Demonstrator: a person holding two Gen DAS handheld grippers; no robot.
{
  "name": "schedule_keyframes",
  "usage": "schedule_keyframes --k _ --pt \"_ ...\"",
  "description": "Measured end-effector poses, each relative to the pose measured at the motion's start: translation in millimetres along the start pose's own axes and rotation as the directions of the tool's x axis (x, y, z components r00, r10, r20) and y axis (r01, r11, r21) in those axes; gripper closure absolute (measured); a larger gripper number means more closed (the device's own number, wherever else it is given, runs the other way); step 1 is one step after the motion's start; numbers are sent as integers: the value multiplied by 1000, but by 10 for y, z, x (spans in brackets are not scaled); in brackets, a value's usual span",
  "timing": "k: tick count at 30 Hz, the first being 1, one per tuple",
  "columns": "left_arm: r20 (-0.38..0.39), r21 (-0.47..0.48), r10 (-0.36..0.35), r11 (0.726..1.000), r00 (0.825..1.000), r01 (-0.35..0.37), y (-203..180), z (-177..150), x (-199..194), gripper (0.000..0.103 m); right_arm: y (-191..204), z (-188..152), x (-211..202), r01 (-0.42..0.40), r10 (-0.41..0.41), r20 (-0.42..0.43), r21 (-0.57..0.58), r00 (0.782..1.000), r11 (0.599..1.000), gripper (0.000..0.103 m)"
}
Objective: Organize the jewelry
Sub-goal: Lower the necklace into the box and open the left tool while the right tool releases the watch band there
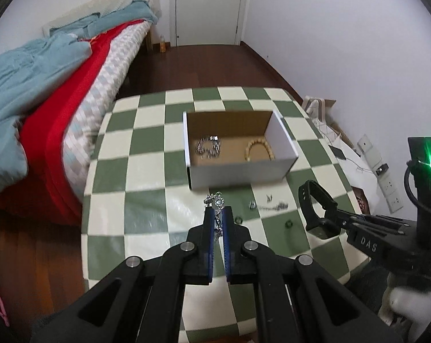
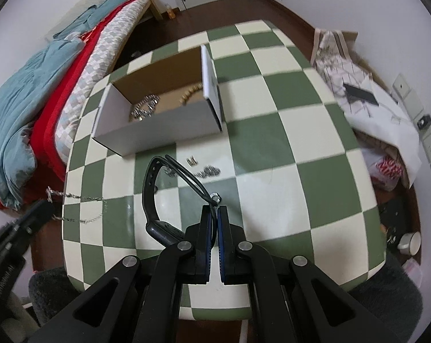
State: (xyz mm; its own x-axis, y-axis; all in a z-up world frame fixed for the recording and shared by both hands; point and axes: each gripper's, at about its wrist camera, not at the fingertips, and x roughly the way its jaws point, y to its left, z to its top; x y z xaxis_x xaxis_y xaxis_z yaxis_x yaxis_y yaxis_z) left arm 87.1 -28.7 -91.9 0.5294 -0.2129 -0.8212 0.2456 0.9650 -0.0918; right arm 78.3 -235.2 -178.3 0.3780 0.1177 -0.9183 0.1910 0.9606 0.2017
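Note:
My left gripper [image 1: 218, 209] is shut on a silver chain [image 1: 215, 200], held above the checked table [image 1: 146, 148]; in the right wrist view the chain [image 2: 81, 198] hangs in two strands from the left gripper [image 2: 45, 207]. My right gripper [image 2: 214, 208] is shut on the strap of a black watch [image 2: 154, 194], lifted off the table; the left wrist view shows the watch [image 1: 315, 203] at the right gripper's tips [image 1: 334, 213]. An open cardboard box [image 1: 238, 171] ahead holds a silver bracelet [image 1: 208, 147] and a beaded bracelet [image 1: 259, 150].
Small silver pieces [image 1: 272, 206] and a few rings [image 1: 289, 223] lie on the table in front of the box. A bed with red and blue bedding [image 1: 43, 91] stands left. Bags and papers [image 2: 358, 91] crowd the floor at the right wall.

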Motion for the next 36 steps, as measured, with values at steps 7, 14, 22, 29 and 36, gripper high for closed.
schedule_keyframes --k 7,14,22,29,36 --pt "52 -6 -10 1000 999 10 16 352 -82 100 225 272 -254 34 -31 64 -51 997 998 99" --pt "89 -27 -63 998 994 65 53 847 -50 100 329 655 -445 27 -21 111 -56 994 998 99" --pt "19 -54 -167 984 986 168 68 1284 426 100 411 1220 -174 -13 18 75 -71 997 997 99" --pt "-129 -113 -229 970 965 215 230 1318 1087 100 435 1528 451 -65 61 -51 -74 997 995 99" --pt "-208 -159 -232 967 950 201 353 1287 1411 99 472 1655 888 -95 86 -139 -59 987 994 99"
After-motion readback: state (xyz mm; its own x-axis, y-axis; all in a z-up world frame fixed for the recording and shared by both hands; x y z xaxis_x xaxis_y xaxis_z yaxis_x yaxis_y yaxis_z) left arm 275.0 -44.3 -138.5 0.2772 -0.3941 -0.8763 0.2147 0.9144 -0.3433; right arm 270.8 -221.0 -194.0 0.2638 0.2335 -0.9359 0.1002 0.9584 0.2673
